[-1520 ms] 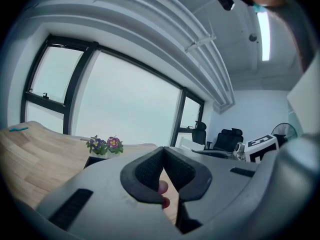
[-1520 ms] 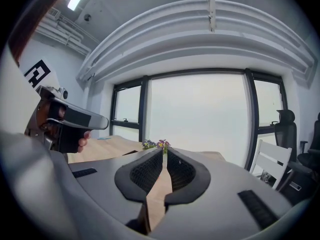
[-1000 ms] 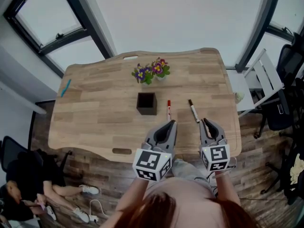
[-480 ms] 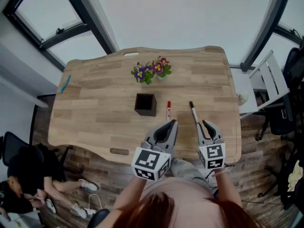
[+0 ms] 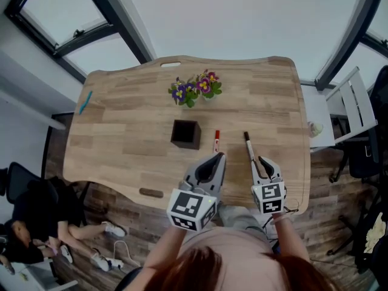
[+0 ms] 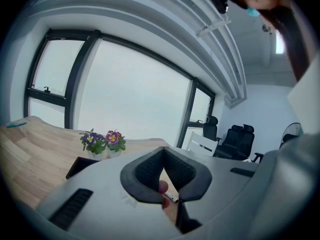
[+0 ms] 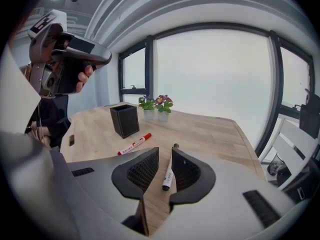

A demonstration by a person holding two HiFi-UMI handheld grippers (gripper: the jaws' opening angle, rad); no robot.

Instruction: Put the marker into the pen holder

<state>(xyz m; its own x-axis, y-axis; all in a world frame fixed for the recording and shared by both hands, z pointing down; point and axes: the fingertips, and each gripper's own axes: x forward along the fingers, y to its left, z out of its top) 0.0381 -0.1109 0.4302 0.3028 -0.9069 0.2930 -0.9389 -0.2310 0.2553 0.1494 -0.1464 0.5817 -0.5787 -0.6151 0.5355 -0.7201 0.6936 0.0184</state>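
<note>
We see a wooden surface (image 5: 121, 126) with wavy edges. Over its near edge we hold the left claw (image 5: 214, 157), its jaws pressed together at the tips with nothing between them; in the left gripper view the red marker shows only through the gap behind the tips. The right claw (image 5: 262, 160) sits further toward the right edge, jaws spread. Two small pots of purple and pink flowers (image 5: 195, 90) stand near the middle of the far edge. The black square pen holder (image 5: 185, 133) stands upright about mid-surface. Just right of it lies the red marker (image 5: 216, 141), apart from the holder. The black-capped marker (image 5: 248, 147) lies flat nearer the right edge, its near end between the right claw's spread jaws, closer to the right-hand jaw; we cannot tell whether it touches. A blue pen (image 5: 85, 102) lies by the left edge
</note>
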